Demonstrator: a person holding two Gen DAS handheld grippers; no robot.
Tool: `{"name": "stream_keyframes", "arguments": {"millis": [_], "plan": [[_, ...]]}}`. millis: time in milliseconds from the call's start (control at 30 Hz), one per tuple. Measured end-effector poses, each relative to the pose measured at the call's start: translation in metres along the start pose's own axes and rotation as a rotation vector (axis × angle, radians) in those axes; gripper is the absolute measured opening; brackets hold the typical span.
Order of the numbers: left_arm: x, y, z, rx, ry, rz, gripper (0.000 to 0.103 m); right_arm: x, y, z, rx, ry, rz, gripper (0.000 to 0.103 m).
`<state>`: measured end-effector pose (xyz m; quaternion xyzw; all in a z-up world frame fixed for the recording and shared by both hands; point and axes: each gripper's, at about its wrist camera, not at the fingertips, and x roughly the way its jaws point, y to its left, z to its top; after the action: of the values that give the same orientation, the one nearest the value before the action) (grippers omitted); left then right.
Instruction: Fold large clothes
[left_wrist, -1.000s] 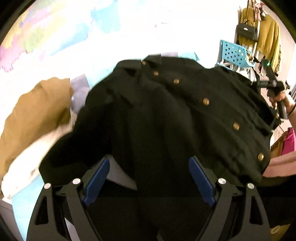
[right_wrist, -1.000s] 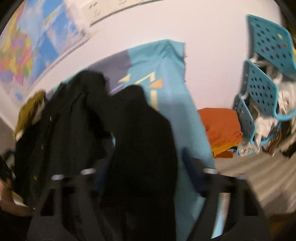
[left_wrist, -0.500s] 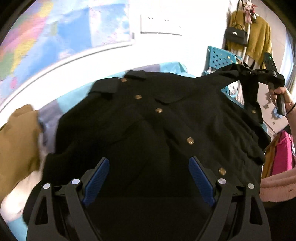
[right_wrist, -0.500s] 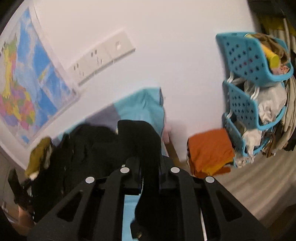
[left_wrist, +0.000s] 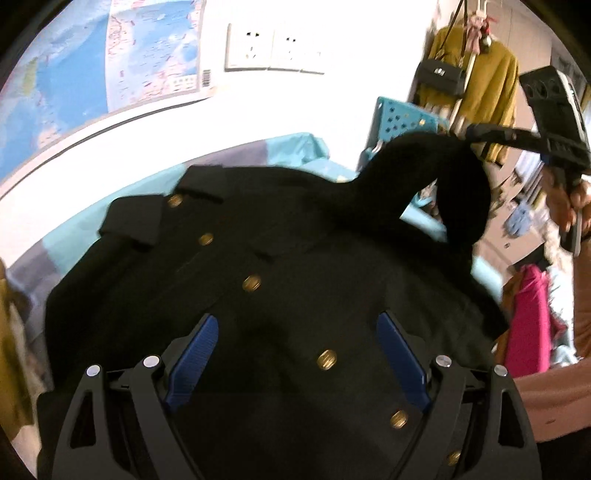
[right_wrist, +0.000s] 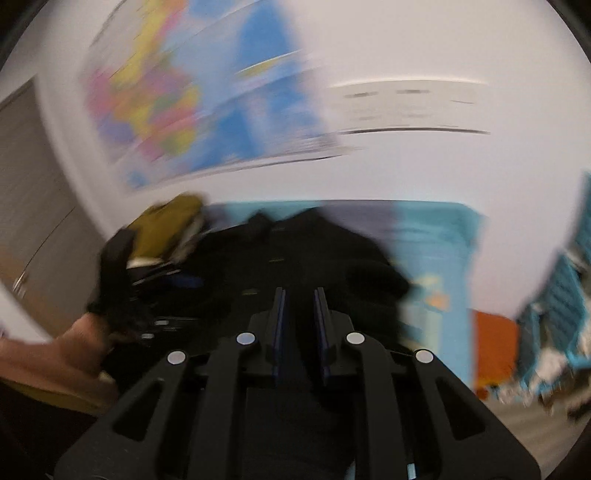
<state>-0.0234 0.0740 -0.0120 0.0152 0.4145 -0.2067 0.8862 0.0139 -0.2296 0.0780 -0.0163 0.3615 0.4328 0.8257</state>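
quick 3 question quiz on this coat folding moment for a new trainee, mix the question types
1. True or false: the left gripper is clamped shut on the black coat.
2. Which part of the coat does the right gripper hold lifted? A collar B sleeve C hem
3. Fill in: the coat's buttons are ____ coloured.

Key: 1 false, its fingers stand wide apart; 2 B; 3 gold

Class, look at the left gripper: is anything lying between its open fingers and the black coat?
Nothing visible does. The left gripper hangs open directly over the black coat, with only buttoned cloth showing between its blue pads.
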Motion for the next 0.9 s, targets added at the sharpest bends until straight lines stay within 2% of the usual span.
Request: {"name": "stream_keyframes", "arguments": {"millis": [33, 67, 167, 233, 300, 367, 533, 633, 667, 700, 767, 800, 900], "plan": [[0.001, 0.000, 0.002, -0.008, -0.004, -0.014, 0.085, 0.021, 0.013, 0.005, -0.012, 0.037, 0.052, 0.034], [0.002, -0.001, 0.002, -0.016, -0.007, -0.027, 0.085, 0.039, 0.023, 0.007, -0.023, 0.071, 0.066, 0.056], [0.002, -0.002, 0.000, -0.024, 0.003, -0.028, 0.085, 0.066, 0.035, 0.002, -0.079, 0.107, 0.052, 0.056], [0.002, -0.002, -0.005, -0.030, 0.017, -0.037, 0.085, 0.066, 0.017, -0.007, -0.042, 0.088, 0.011, 0.059], [0.000, 0.000, -0.009, -0.030, 0.017, -0.032, 0.085, 0.063, 0.002, -0.020, -0.050, 0.093, -0.048, 0.079], [-0.001, 0.004, -0.011, -0.040, 0.017, -0.047, 0.085, 0.065, -0.015, -0.044, -0.046, 0.161, -0.118, 0.084], [0.005, 0.008, -0.015, -0.056, 0.026, -0.073, 0.085, 0.074, -0.040, -0.099, -0.046, 0.326, -0.250, 0.089], [0.008, 0.004, -0.018, -0.043, 0.038, -0.080, 0.085, 0.080, -0.035, -0.116, -0.116, 0.348, -0.289, 0.089], [0.009, 0.003, -0.018, -0.038, 0.040, -0.080, 0.085, 0.084, -0.032, -0.118, -0.155, 0.355, -0.319, 0.082], [0.008, 0.001, -0.019, -0.034, 0.042, -0.075, 0.085, 0.087, -0.029, -0.117, -0.178, 0.366, -0.353, 0.053], [0.006, 0.000, -0.021, -0.030, 0.042, -0.075, 0.085, 0.088, -0.030, -0.110, -0.151, 0.385, -0.354, 0.019], [0.003, 0.000, -0.022, -0.030, 0.038, -0.075, 0.085, 0.080, -0.028, -0.102, -0.155, 0.370, -0.369, 0.014], [-0.004, 0.002, -0.024, -0.031, 0.025, -0.071, 0.085, 0.049, -0.009, -0.075, -0.160, 0.313, -0.316, 0.011]]}}
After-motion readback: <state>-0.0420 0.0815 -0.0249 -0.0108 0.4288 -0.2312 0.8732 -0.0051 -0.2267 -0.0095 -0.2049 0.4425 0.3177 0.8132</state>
